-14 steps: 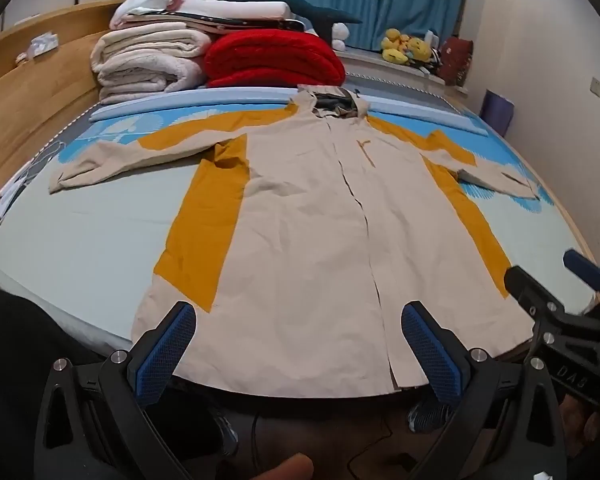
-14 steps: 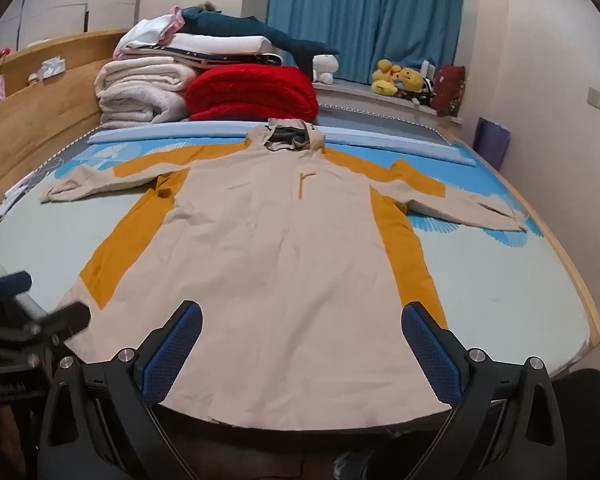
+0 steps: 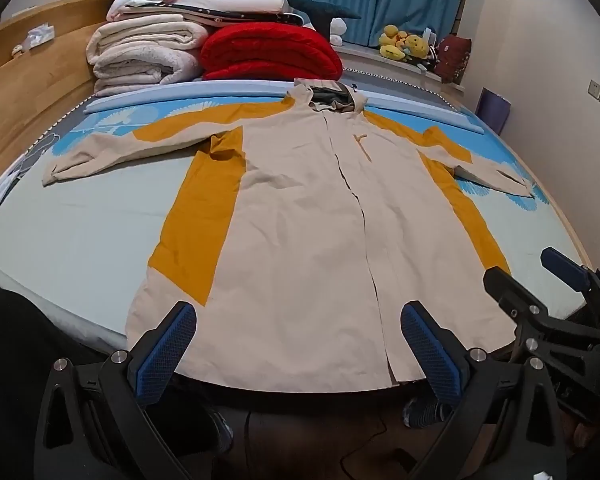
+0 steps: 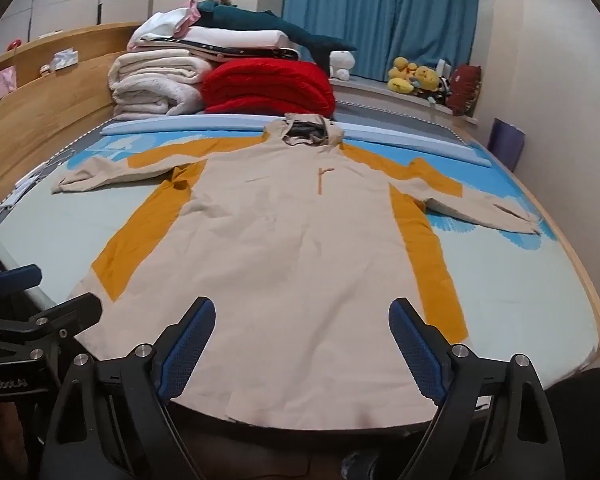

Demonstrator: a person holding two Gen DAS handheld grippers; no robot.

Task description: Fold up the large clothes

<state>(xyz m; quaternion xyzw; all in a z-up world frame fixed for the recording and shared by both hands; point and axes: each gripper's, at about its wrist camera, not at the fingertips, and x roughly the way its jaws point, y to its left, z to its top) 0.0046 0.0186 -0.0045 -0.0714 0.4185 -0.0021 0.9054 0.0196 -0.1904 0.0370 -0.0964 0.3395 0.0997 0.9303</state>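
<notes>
Blue pads: the left gripper [image 3: 298,354] and right gripper [image 4: 302,354] both gaped wide, holding nothing, poised at the hem, likely to seize it.
Jacket [image 3: 300,220]: beige-and-mustard, front up, sleeves spread, flat for folding.
Bed [image 3: 60,248]: carried the jacket; blankets [image 3: 148,56] stacked beyond the hood.

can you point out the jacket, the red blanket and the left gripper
jacket [image 3: 300,216]: left wrist view, beige front panel beside the zip
red blanket [image 4: 268,88]: right wrist view, middle of the folded stack
left gripper [image 3: 298,350]: left wrist view, midway between its blue fingertips
</notes>
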